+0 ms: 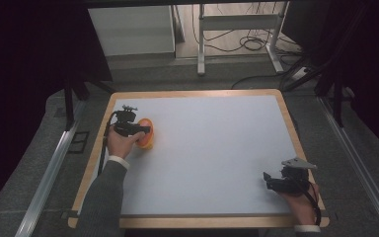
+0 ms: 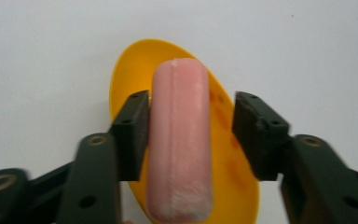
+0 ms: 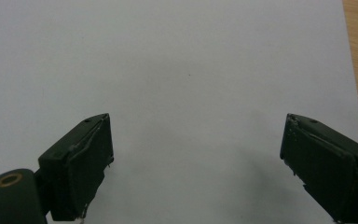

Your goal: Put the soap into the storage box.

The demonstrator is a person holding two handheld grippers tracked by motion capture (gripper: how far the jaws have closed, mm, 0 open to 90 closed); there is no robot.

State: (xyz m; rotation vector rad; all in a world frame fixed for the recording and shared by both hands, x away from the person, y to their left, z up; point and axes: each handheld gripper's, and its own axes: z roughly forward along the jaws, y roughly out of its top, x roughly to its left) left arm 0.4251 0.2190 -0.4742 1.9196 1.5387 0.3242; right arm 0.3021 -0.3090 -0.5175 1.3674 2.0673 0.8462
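Sausage (image 2: 179,140), pink, lies on yellow plate (image 2: 126,65) at surface's (image 1: 217,148) left side, long axis running straight away between left claw's (image 2: 189,135) jaws. Jaws spread; left jaw touches sausage, right jaw stands apart. Right claw (image 3: 196,158) wide open, holding nothing, well apart over bare surface near right corner.

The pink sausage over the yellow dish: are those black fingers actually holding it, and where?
Cannot be told. The sausage lies between the left gripper fingers at its middle; one finger touches it, the other stands apart.
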